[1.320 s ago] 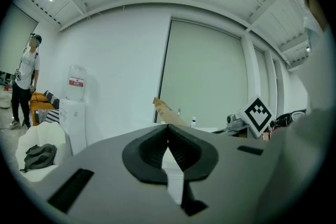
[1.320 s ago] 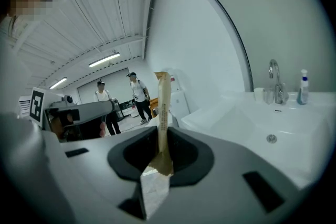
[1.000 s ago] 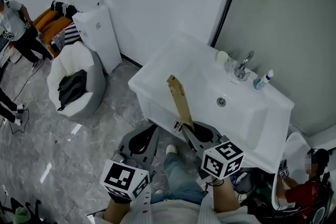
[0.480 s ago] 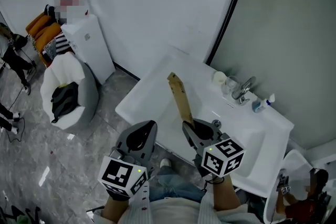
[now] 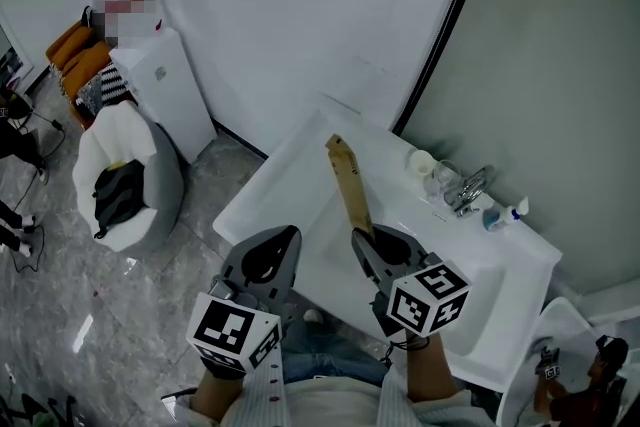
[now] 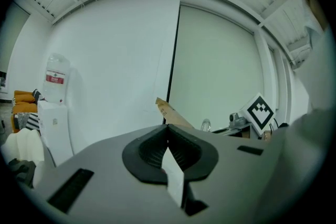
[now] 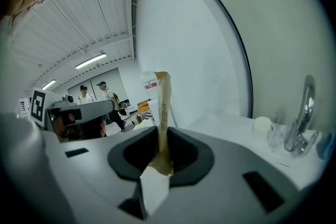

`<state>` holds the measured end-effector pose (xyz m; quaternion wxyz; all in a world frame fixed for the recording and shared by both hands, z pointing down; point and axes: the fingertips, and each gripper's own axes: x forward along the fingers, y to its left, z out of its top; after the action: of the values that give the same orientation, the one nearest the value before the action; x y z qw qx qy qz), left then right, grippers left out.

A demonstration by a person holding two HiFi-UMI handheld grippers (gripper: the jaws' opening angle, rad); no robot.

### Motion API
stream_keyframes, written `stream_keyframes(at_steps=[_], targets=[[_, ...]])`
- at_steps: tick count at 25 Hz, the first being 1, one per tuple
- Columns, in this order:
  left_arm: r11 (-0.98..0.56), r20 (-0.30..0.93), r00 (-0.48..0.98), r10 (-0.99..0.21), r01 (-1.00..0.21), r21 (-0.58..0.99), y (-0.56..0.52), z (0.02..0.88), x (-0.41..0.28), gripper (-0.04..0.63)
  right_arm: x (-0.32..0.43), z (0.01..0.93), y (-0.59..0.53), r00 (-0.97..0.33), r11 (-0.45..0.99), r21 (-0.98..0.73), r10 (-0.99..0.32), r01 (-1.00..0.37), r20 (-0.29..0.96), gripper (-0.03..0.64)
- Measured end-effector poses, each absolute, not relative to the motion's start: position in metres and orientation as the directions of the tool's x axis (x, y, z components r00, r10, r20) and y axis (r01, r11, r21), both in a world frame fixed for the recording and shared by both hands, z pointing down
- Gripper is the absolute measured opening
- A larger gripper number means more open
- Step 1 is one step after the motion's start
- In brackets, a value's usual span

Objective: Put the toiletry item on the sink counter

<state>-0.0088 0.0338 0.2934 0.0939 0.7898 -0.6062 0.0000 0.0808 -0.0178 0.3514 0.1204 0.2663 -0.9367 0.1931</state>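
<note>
Right gripper (image 5: 368,237) (clamping toiletry item (image 5: 349,183)) has advanced over the sink counter (image 5: 285,190)

Toiletry item (image 5: 345,180) base hidden between right tool (image 5: 380,241) jaws; print unreadable. Person (image 5: 578,391) cut by edge.

Your left gripper (image 5: 284,240) points forward, its jaws closed together with nothing between them. Your right gripper (image 5: 362,241), just beside it, clamps one end of a tan packet (image 5: 347,180).

Slim tan cardboard toiletry pack (image 5: 348,183) above the white sink counter (image 5: 290,190)
Its lower end is pinched in the right gripper (image 5: 366,237); the pack slants upward, upper end free.
</note>
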Motion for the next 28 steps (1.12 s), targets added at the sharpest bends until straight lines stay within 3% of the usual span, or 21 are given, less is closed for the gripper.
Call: stream_keyframes(at_steps=[28], targets=[[-0.496, 0.137, 0.516, -0.846, -0.855, 0.153, -0.118, 0.299, -0.078, 0.017, 0.019, 0.351, -0.143, -0.677, 0.614, -0.289, -0.641, -0.735, 0.361, 0.072]])
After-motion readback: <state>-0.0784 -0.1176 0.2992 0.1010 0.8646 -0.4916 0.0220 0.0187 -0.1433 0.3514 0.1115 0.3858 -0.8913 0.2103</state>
